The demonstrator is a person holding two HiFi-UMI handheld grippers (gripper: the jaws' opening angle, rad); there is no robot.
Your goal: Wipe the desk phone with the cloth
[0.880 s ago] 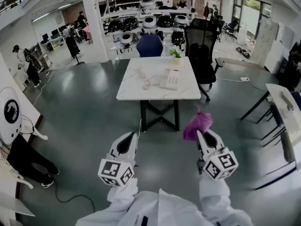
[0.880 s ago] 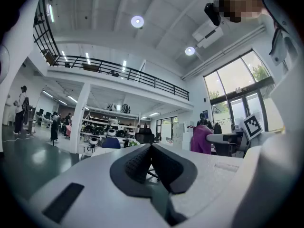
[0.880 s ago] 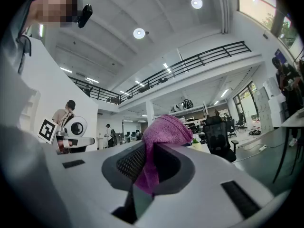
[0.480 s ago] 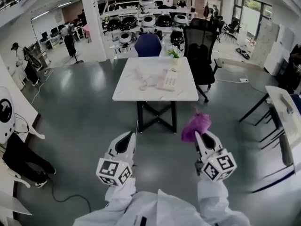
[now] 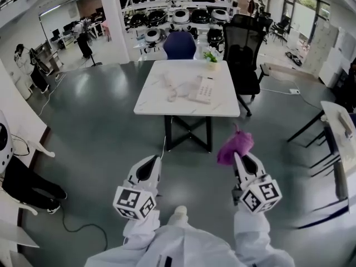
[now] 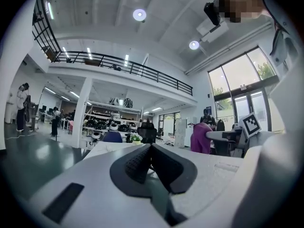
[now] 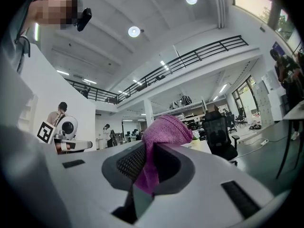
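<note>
Stepping forward brings the table (image 5: 150,107) slightly nearer than a moment ago, yet the desk phone (image 5: 202,89), right of the table's centre with its long axis running near edge to far edge, is still beyond reach for wiping. The right gripper (image 5: 239,159) clamps the purple cloth (image 5: 233,148); the left gripper (image 5: 151,163) is closed on nothing.

Both white-sleeved arms (image 5: 143,233) reach forward side by side, low in the near part of the head view. The left gripper (image 5: 149,167) points away from the person, its jaws pressed together with nothing between them. The right gripper (image 5: 241,161), level with it and well apart, clamps a purple cloth (image 5: 233,147) that bunches above its jaws.
</note>
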